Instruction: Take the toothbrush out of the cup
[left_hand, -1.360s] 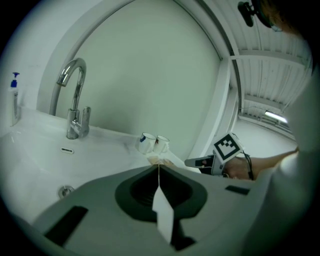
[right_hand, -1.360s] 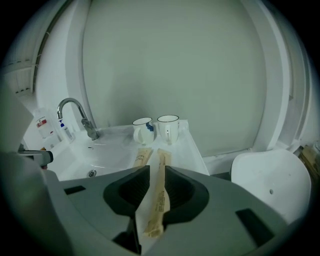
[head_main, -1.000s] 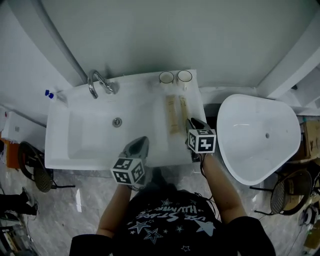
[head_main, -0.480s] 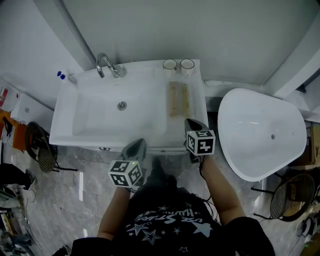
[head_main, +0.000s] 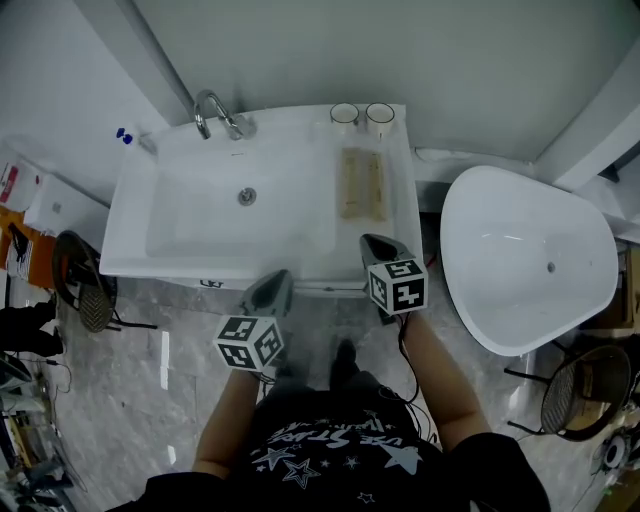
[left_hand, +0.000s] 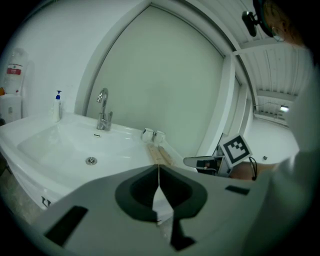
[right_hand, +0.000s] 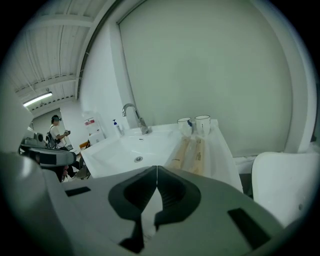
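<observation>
1. On the right-hand ledge of the white washbasin, against the back wall: left cup and right cup. Both are white and upright, and they stand just beside each other. No handle rises above either rim in any view.
2. Same ledge, just in front of the cups: left tan toothbrush and right tan toothbrush. They lie flat, side by side, lengthwise toward the front edge. Both are clear of the cups. They are identified by their long, slim shape; the bristle ends are too small to make out.
3. Left gripper: jaws pressed together, nothing between them. It is held off the basin's front edge, over the floor, well apart from the cups.
4. Right gripper: jaws have just been closing and now meet, with nothing between them. It sits at the basin's front right corner, near the front ends of the toothbrushes but not touching them.
5. Task status, as a judgement:
   - The removal looks complete, since both toothbrushes lie outside the cups and neither gripper carries anything.
   - Nothing appears left to lift out.
   - One point is unsettled: the right gripper view shows a small blue fleck at the left cup's rim, too small to identify.
6. Other fixtures:
   - Chrome faucet at the basin's back edge.
   - Blue-topped soap bottle at the far left corner.
   - White tub just beside the basin on the right.
   - None of these is touched.
</observation>
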